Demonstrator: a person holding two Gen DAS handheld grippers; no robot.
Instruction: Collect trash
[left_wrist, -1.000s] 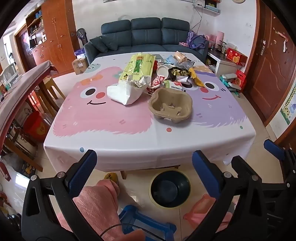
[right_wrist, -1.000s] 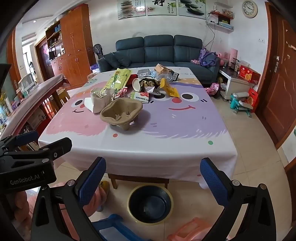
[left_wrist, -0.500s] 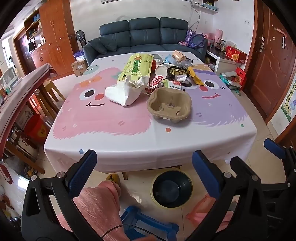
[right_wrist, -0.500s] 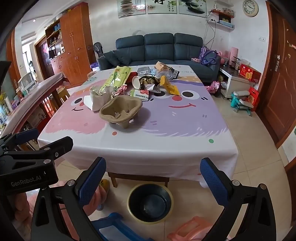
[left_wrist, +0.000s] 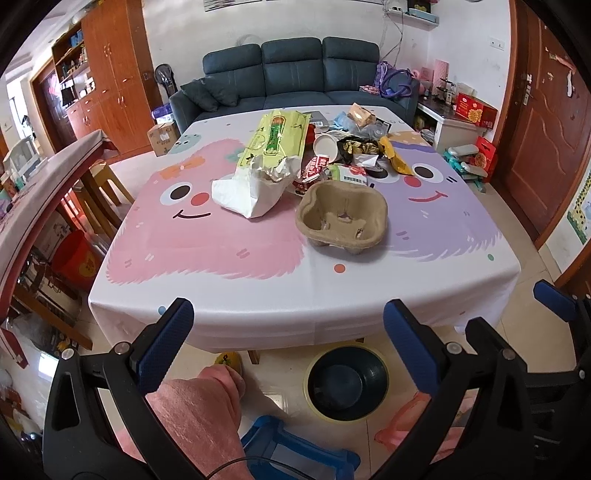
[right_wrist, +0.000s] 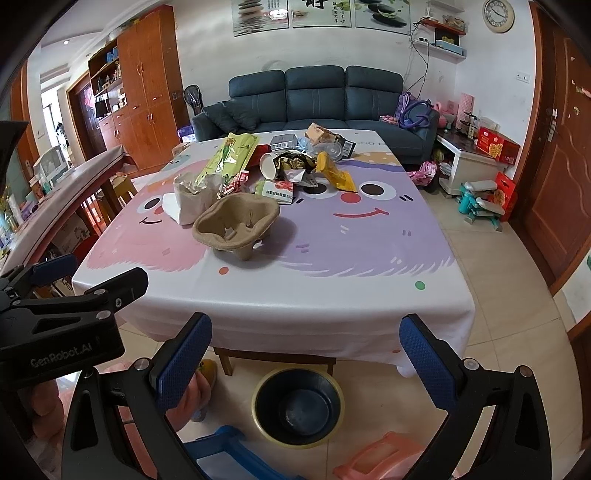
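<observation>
Trash lies on the table: a brown pulp cup carrier (left_wrist: 341, 218) (right_wrist: 236, 225), a white paper bag (left_wrist: 251, 190) (right_wrist: 194, 197), a green-yellow wrapper (left_wrist: 275, 138) (right_wrist: 231, 155), a paper cup (left_wrist: 327, 146) (right_wrist: 267, 166) and several wrappers behind them. A dark bin with a yellow rim (left_wrist: 347, 382) (right_wrist: 297, 404) stands on the floor under the table's near edge. My left gripper (left_wrist: 288, 332) and my right gripper (right_wrist: 304, 350) are both open and empty, in front of the table and above the bin.
The table (left_wrist: 258, 291) has a pink and purple cartoon cloth. A blue stool (left_wrist: 295, 446) and a pink stool (right_wrist: 380, 459) stand near the bin. A wooden side table (left_wrist: 48, 177) is at left, a sofa (right_wrist: 314, 96) behind, a door (right_wrist: 561, 177) at right.
Both grippers have moved slightly forward and up toward the table. Nothing on the table has moved.
</observation>
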